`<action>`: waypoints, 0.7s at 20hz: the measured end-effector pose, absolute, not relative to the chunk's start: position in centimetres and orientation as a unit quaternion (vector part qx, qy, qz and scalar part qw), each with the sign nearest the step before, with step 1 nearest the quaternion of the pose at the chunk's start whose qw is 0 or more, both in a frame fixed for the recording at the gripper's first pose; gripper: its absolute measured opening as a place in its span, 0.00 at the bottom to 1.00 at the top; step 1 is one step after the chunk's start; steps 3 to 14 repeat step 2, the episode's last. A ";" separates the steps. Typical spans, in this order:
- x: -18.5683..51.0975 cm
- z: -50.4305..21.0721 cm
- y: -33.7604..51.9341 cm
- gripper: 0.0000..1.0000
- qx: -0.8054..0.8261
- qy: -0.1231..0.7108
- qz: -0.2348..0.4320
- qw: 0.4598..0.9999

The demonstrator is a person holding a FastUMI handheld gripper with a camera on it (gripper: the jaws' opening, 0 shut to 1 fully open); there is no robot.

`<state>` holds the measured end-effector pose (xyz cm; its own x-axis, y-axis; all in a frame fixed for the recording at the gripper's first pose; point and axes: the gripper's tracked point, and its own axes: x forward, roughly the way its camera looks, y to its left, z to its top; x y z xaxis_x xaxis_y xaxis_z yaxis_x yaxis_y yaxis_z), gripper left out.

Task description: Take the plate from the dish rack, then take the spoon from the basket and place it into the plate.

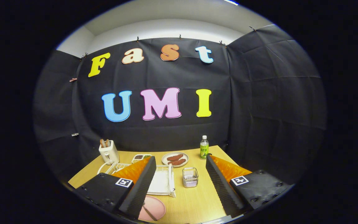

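Note:
A pink plate lies flat on the wooden table, close in, beside the base of my left finger, which hides part of it. A slim dark utensil, by its look the spoon, rests across the plate. The white dish rack sits just beyond the plate, partly behind the left finger. A small wire basket stands to the rack's right, between the fingers; I cannot tell what is inside it. My gripper hangs above the table, open wide, with nothing held.
Farther back stand a white toaster with bread, a small divided tray, a plate of sausages and a green bottle. Black cloth walls close the table's far and right sides.

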<state>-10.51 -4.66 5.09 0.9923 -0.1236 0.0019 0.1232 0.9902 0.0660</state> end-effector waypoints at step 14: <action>-10.1 5.1 -4.1 0.99 0.032 -0.001 -0.056 0.998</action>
